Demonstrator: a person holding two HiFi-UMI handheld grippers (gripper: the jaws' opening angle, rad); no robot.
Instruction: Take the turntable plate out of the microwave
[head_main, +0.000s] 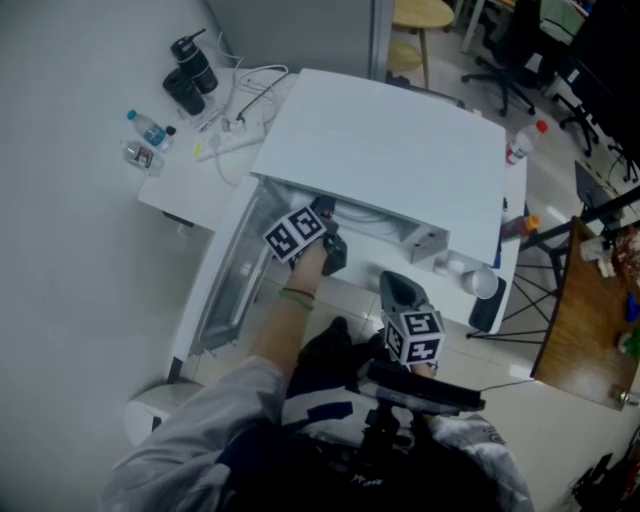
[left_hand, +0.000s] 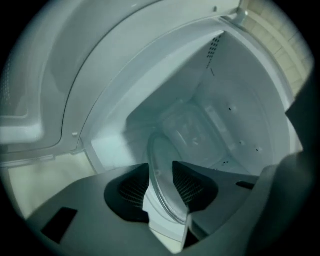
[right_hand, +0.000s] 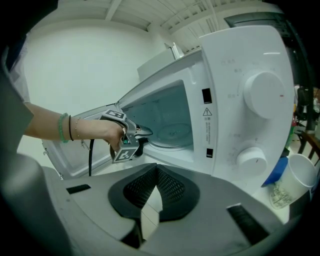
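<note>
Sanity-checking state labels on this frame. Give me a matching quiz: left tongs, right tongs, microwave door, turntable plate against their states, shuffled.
1. left tongs
2. right tongs
3. microwave door
4. turntable plate

A. swung open
B. shut on nothing, held out in front
C. lying inside the microwave
D. open, straddling the plate's rim

Pairs: 1-D, 2-B, 3-A, 4-C

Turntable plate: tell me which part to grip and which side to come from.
Grip the turntable plate by its near rim, coming in through the open front of the microwave. It is a thin flat disc lying low in the cavity, so only the edge facing the door offers a pinch. The left claw straddles that rim, jaws apart.
</note>
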